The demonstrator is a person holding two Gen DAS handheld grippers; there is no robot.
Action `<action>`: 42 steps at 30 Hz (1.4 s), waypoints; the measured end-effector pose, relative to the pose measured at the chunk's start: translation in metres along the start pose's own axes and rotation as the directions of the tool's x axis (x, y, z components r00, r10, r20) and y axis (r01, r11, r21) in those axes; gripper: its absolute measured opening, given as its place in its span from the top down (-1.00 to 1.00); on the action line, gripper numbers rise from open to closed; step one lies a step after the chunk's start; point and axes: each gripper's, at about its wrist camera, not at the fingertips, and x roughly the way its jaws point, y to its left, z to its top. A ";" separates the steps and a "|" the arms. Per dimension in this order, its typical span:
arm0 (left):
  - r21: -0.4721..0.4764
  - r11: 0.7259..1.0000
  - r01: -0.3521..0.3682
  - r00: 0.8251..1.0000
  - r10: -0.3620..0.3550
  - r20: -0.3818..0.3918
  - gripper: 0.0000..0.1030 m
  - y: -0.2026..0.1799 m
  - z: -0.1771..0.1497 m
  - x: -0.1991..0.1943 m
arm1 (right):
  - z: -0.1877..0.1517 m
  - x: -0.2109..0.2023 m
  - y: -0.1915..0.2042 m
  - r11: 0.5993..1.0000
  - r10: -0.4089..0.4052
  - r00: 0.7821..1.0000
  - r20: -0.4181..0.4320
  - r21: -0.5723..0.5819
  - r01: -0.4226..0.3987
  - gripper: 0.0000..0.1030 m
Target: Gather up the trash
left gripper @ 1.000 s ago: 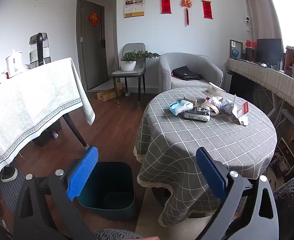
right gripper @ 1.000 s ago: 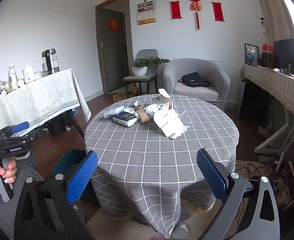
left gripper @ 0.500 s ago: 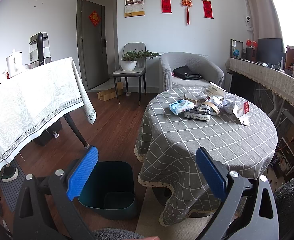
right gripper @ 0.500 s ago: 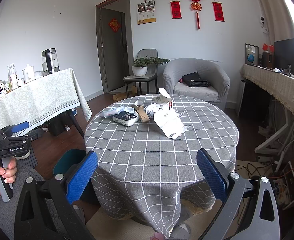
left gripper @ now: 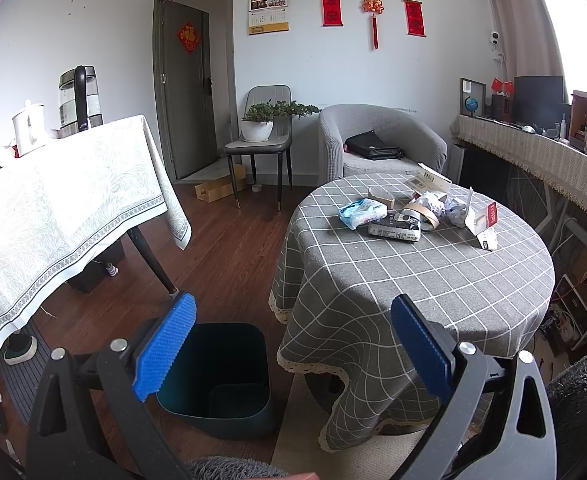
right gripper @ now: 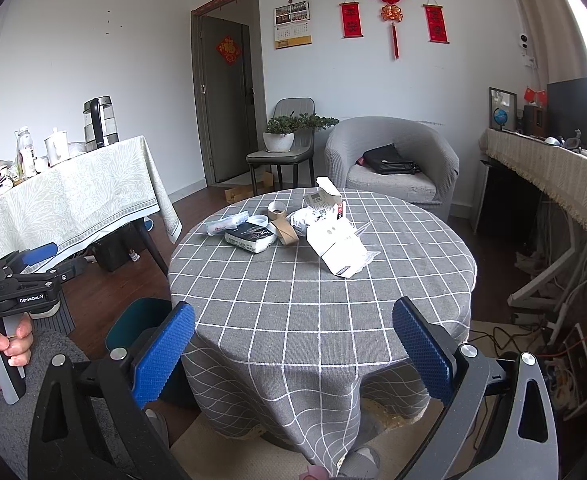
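Note:
Trash lies in a heap on the far part of a round table (left gripper: 433, 280) with a grey checked cloth: a blue-white plastic wrapper (left gripper: 362, 213), a dark flat packet (left gripper: 395, 229), a tape roll (left gripper: 423, 216), crumpled paper (left gripper: 455, 206) and a white carton (left gripper: 483, 220). The same heap shows in the right wrist view, with the white carton (right gripper: 335, 246) nearest. A dark teal bin (left gripper: 219, 380) stands on the floor left of the table. My left gripper (left gripper: 289, 346) is open and empty above the bin. My right gripper (right gripper: 293, 354) is open and empty at the table's near edge.
A table with a pale cloth (left gripper: 53, 200) stands at the left with kettles on it. A grey armchair (left gripper: 377, 140) and a chair with a potted plant (left gripper: 259, 124) stand behind. A long sideboard (left gripper: 541, 160) runs along the right. My left gripper also shows in the right wrist view (right gripper: 33, 258).

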 end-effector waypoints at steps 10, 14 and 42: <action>0.001 1.000 -0.001 1.000 0.001 0.000 -0.93 0.000 -0.001 0.000 | 0.000 0.000 0.000 1.000 0.000 1.000 0.000 -0.001 0.000 -0.94; 0.001 1.000 -0.001 1.000 0.001 -0.001 -0.93 -0.001 0.000 0.000 | 0.000 0.000 0.000 1.000 0.000 1.000 0.000 -0.001 0.000 -0.94; 0.001 1.000 0.000 1.000 0.000 -0.003 -0.93 -0.001 -0.001 0.001 | 0.000 0.003 -0.001 1.000 0.000 1.000 -0.003 -0.001 0.000 -0.94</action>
